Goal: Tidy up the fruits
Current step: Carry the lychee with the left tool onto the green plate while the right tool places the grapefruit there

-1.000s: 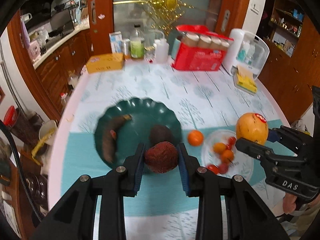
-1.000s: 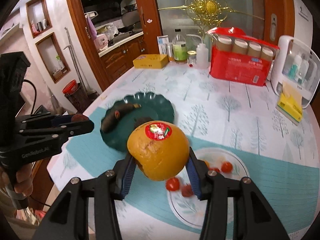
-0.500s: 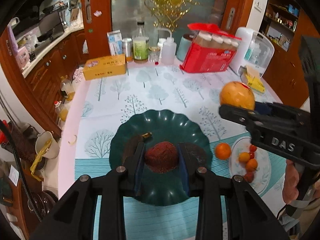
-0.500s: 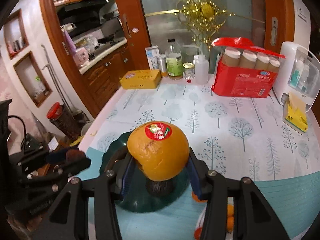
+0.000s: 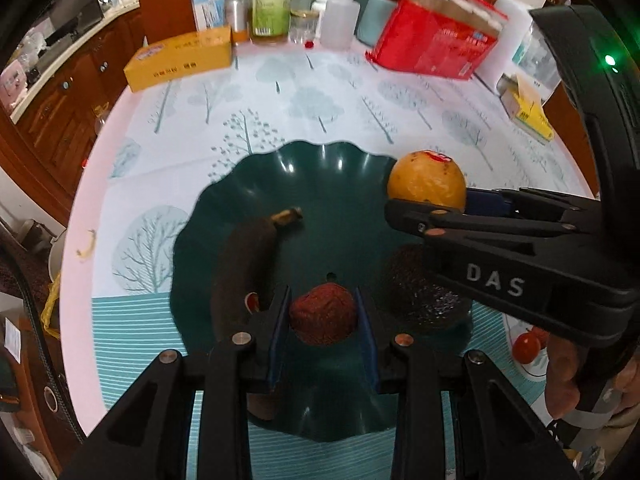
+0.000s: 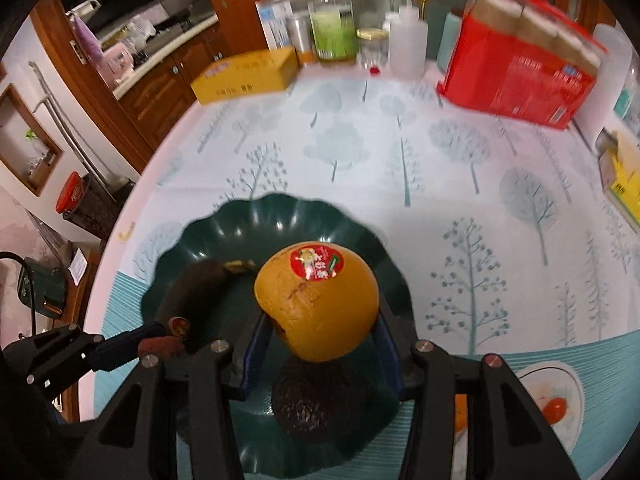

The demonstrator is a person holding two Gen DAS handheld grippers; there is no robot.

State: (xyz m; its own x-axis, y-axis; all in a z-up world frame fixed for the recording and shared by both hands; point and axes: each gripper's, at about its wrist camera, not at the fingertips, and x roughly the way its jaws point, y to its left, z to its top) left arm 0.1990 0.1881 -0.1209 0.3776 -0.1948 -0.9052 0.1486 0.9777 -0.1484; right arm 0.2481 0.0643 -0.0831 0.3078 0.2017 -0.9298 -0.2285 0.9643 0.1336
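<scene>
My left gripper [image 5: 323, 316] pinches a rough reddish-brown fruit [image 5: 323, 314] just above the dark green plate [image 5: 340, 184], a blackened banana [image 5: 244, 268] to its left and a dark avocado [image 5: 424, 292] to its right. My right gripper [image 6: 318, 334] clamps a stickered orange fruit [image 6: 316, 304] over the same plate, the avocado directly beneath it. Placing is the step in hand; next, I judge, each fruit needs lowering onto bare plate before the jaws part.

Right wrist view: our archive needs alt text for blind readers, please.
The right gripper holds a large orange citrus fruit with a red sticker above a dark green plate that carries a blackened banana and an avocado.
</scene>
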